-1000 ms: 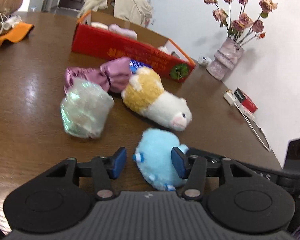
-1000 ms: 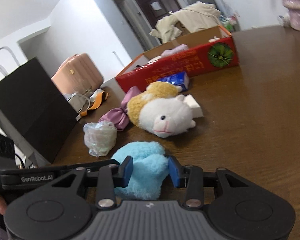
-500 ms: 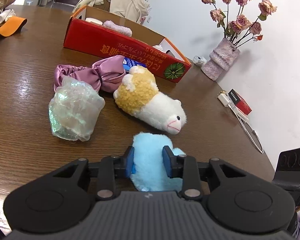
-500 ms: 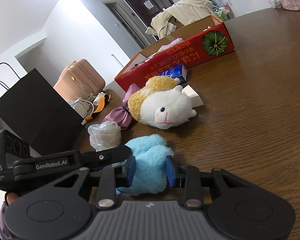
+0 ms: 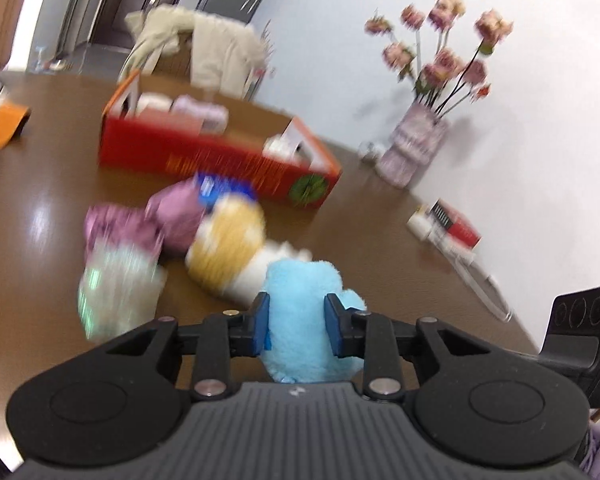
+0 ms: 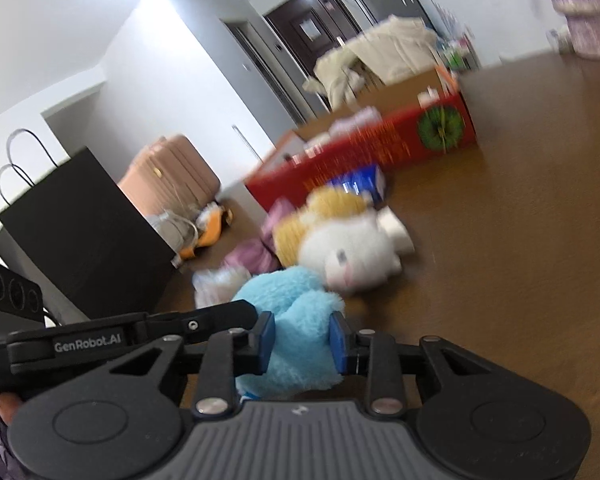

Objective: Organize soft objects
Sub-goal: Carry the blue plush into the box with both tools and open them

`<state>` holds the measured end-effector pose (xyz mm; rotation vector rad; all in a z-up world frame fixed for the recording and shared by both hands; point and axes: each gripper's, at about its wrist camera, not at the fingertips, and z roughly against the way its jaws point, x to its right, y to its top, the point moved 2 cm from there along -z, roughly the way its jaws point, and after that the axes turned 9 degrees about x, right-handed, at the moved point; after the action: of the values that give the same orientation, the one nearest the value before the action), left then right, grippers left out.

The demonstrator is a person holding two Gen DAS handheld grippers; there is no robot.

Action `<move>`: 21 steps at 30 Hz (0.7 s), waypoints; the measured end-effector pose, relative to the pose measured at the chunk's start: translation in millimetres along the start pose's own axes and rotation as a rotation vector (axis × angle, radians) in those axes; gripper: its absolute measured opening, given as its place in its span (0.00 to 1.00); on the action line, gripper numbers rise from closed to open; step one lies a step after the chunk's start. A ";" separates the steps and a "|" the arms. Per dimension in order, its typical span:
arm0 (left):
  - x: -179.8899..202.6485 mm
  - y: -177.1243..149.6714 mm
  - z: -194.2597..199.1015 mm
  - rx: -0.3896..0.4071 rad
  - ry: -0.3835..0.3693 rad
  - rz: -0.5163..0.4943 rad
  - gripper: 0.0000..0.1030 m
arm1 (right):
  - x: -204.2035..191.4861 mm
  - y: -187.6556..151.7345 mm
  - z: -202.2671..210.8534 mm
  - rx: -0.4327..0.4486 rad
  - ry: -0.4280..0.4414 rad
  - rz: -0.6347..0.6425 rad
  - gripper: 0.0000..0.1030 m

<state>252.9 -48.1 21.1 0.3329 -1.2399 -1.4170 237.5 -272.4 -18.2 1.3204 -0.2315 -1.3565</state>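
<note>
**Both tongs pinching blue plush, clear of desk – risk notes**

Left tongs [image 5: 297, 325] were clamped on the blue plush [image 5: 300, 300], pads dug into the fur on both sides. Right tongs [image 6: 302, 342] were pinching the same toy from the other end. Plush sat squeezed between the two sets, apparently lifted off the desk [image 5: 40, 184] and hanging in front of the alpaca plush [image 6: 340, 248].

Red box [image 5: 220, 156] w/ soft items already inside sat farther back, well apart from the plush. Prob the drop target, judging by task.

Risks from here:
- Two grips on one squashy toy: if the hands drift apart, the fur could slip out of one pair and the toy would swing.
- Grip is mostly on pile, not core, so a fast move could shed it.
- Path to box runs over the alpaca, pink satin scrunchie [image 5: 152, 224] and the crinkly clear bag [image 5: 116, 284]; a low carry might drag them.
- Vase of flowers [image 5: 416, 148] stood right of the box, so a wide swing that way might tip it.
- Both views are motion-blurred, so box rim clearance is hard to judge.
</note>
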 end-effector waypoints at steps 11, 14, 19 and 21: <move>-5.5 150.5 -125.9 0.056 -0.032 0.028 0.29 | 14.0 159.3 -76.3 0.125 -0.028 0.189 0.28; -21.8 182.3 -179.8 0.032 -0.016 0.062 0.28 | 37.0 203.5 -124.9 0.099 -0.045 0.170 0.28; -56.8 208.1 -265.3 -0.032 0.016 0.127 0.28 | 78.1 251.6 -209.4 0.046 -0.107 0.155 0.28; -71.0 210.5 -295.3 -0.066 0.030 0.138 0.28 | 93.6 262.1 -242.0 0.015 -0.143 0.163 0.28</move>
<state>620.4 -81.1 41.9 0.2183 -1.1672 -1.3263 599.1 -296.7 49.6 1.1913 -0.4380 -1.3131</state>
